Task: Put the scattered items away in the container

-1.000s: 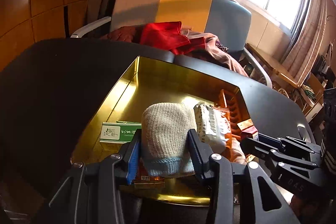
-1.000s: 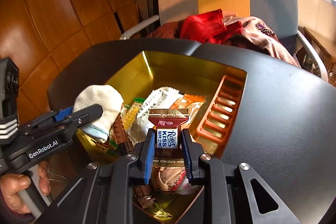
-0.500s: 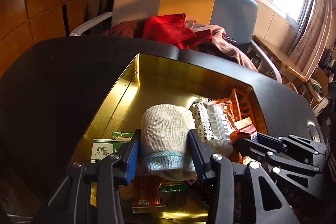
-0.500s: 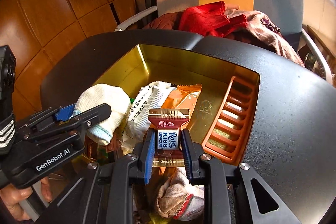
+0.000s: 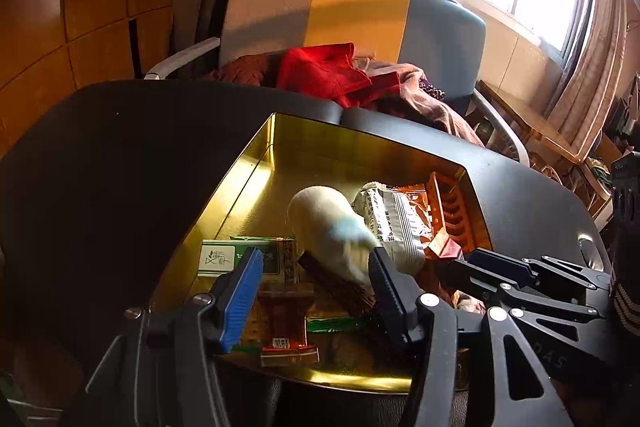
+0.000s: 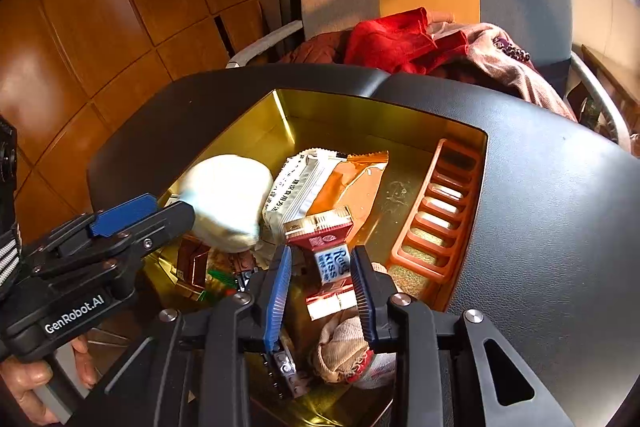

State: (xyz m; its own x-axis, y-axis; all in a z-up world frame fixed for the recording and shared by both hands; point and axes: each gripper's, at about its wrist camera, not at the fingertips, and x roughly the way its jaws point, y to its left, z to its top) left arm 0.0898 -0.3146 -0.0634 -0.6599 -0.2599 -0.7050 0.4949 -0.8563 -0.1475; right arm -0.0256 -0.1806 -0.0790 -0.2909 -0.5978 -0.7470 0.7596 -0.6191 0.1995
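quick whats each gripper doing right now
left gripper: opening, white sock dropping free into the gold tin
right gripper: opening, chocolate packet between the pads, loose

My container [image 6: 360, 115] is metal with a glossy gold finish, and it mirrors the light on its walls. The table [image 6: 560, 211] around it looks like matt black leather with a fine grain. The white sock [image 5: 324, 223] is soft knitted cloth, a little blurred. At 3 o'clock from the sock lies a shiny plastic wrapper [image 5: 394, 219]. The orange rack [image 6: 436, 211] is smooth plastic. My tongs have ribbed blue pads [image 5: 244, 297] on matt black plastic. The wall panels [image 6: 120, 7] are polished wood.
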